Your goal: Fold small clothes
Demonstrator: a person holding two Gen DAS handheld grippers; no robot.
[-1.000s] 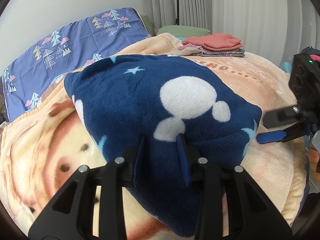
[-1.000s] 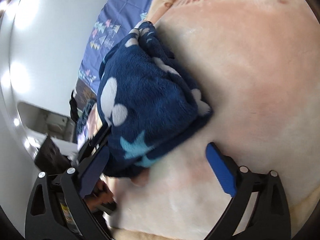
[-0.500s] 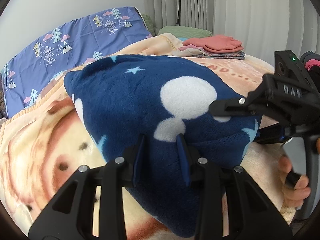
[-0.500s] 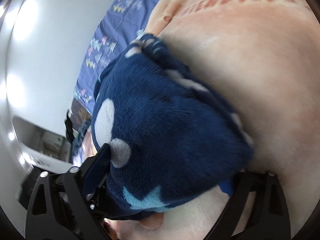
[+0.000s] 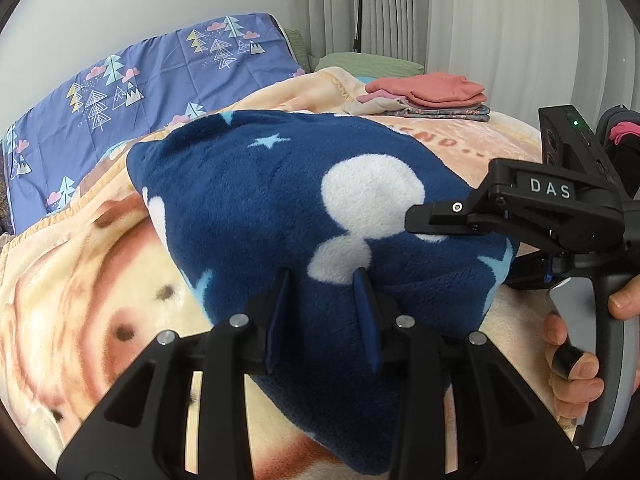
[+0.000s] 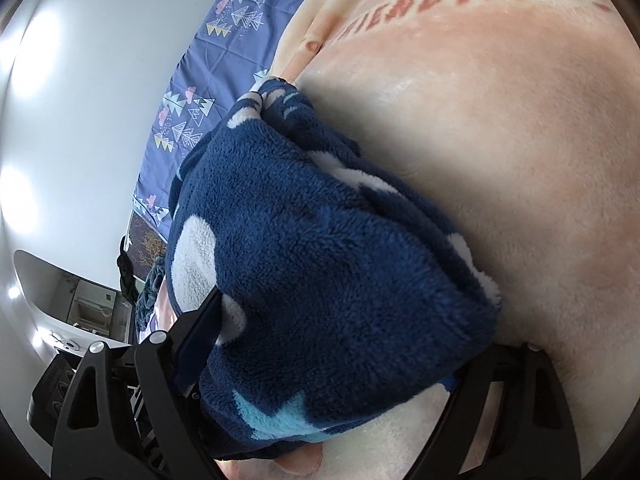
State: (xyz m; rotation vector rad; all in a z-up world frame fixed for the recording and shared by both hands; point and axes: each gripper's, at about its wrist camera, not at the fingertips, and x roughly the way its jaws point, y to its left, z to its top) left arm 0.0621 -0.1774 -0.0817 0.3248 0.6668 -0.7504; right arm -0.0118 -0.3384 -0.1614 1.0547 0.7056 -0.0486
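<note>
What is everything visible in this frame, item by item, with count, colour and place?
fleece garment: 1, navy with white blobs and pale blue stars, folded on the blanket between both tongs.
plush blanket: 1, peach with a brown print and red lettering, covering the bed.
quilt: 1, purple with tree and cloud print, behind the blanket by the wall.
folded clothes stack: 1 stack, coral on top of pink and patterned pieces, far side of the bed.
pillow: 1, green, behind the stack.
curtain: 1, white, back wall.
left tongs: 1, black with blue pads, closed on the garment's near edge.
right tongs: 1, black, straddling the garment's right end.
right hand: 1, on the right handle.
</note>
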